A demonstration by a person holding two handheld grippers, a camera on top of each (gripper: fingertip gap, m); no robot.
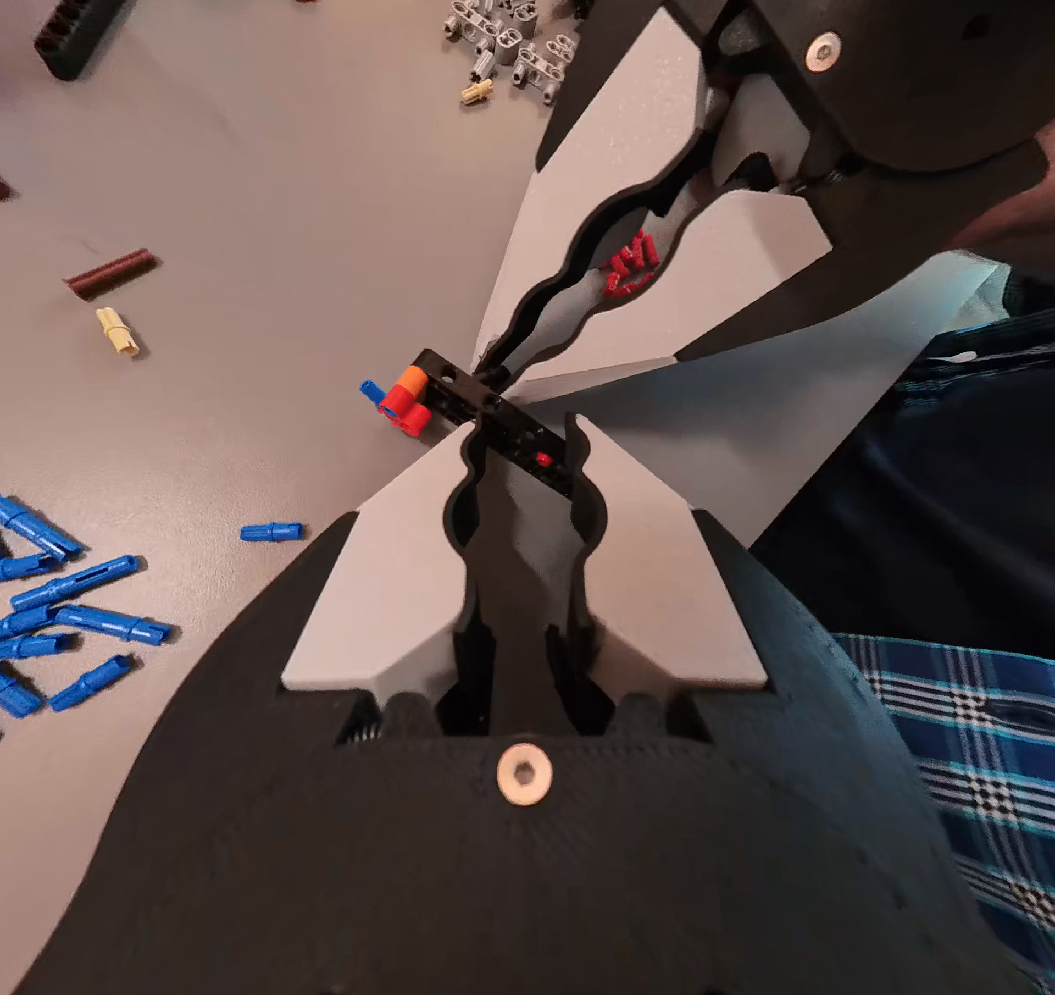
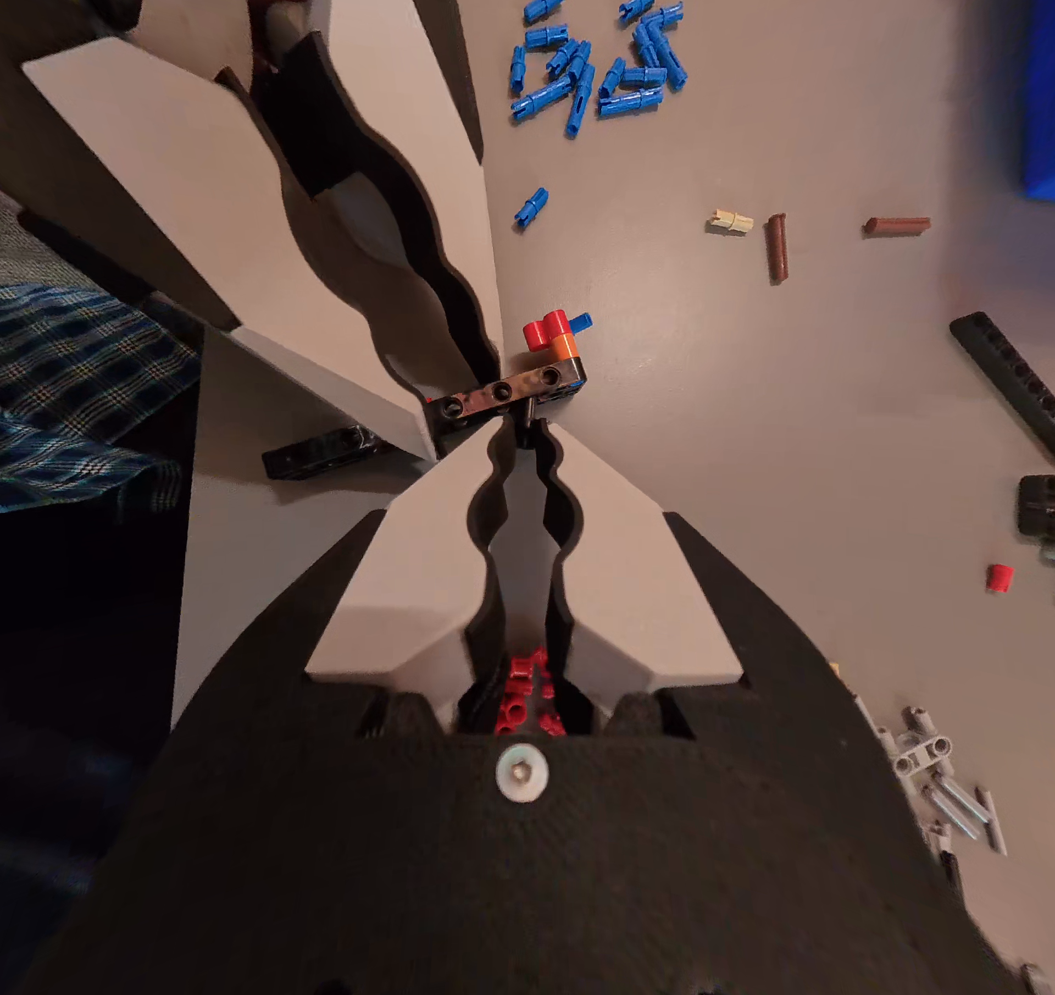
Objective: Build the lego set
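A short black beam (image 1: 456, 391) carries red, orange and blue connectors (image 1: 405, 396) at its far end. My left gripper (image 1: 522, 442) is shut on the beam's near part and holds it above the grey table. My right gripper (image 1: 494, 376) comes in from the upper right, its tips touching the beam's side. In the right wrist view my right gripper (image 2: 528, 433) is shut on a small black pin (image 2: 530, 413) that meets the underside of the beam (image 2: 514, 388). The left gripper (image 2: 462, 405) clamps the beam from the upper left.
A pile of blue pins (image 1: 68, 613) lies at the left, and grey connectors (image 1: 508, 36) lie at the far side. There are red pins (image 1: 631, 262), a brown axle (image 1: 111, 273), a tan pin (image 1: 117, 331), a long black beam (image 1: 91, 2) and another black beam (image 2: 319, 450). A person's plaid shirt (image 1: 970, 739) is beyond the table edge. My left and right fingertips are right by each other.
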